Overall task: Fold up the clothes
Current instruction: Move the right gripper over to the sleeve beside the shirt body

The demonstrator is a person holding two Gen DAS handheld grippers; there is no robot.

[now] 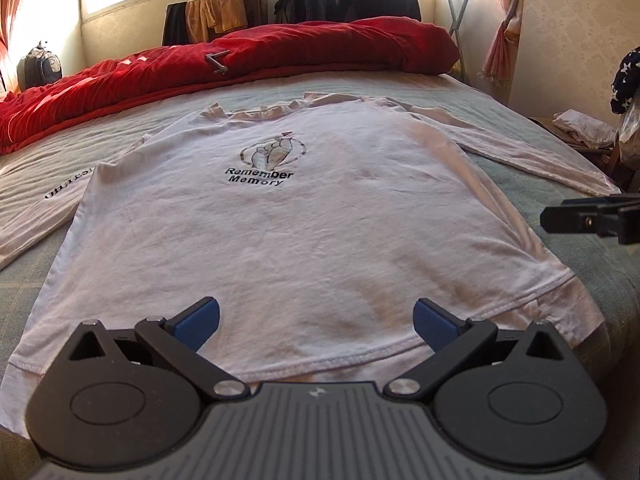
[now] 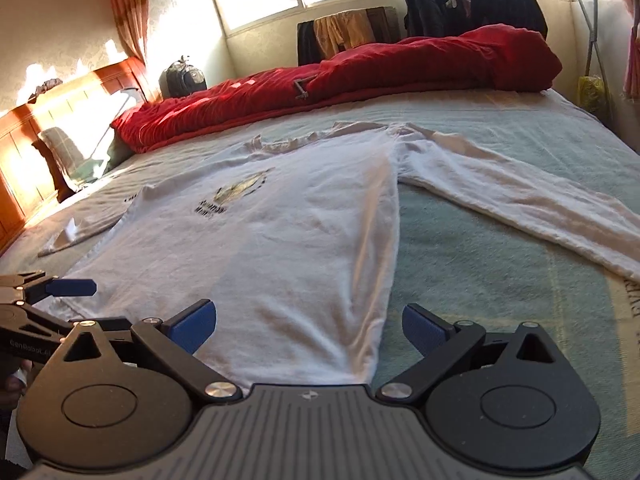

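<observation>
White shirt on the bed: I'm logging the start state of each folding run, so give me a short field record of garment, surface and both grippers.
garment: white long-sleeved shirt, printed side up, reading "Remember Memory"
lay: spread flat, both sleeves stretched outward, hem nearest the cameras
surface: bed with a pale green sheet
behind shirt: red duvet bunched along the far side
left gripper: open, above the hem, holding nothing
right gripper: open, over the shirt's right bottom corner, holding nothing
folds made: none visible
</observation>
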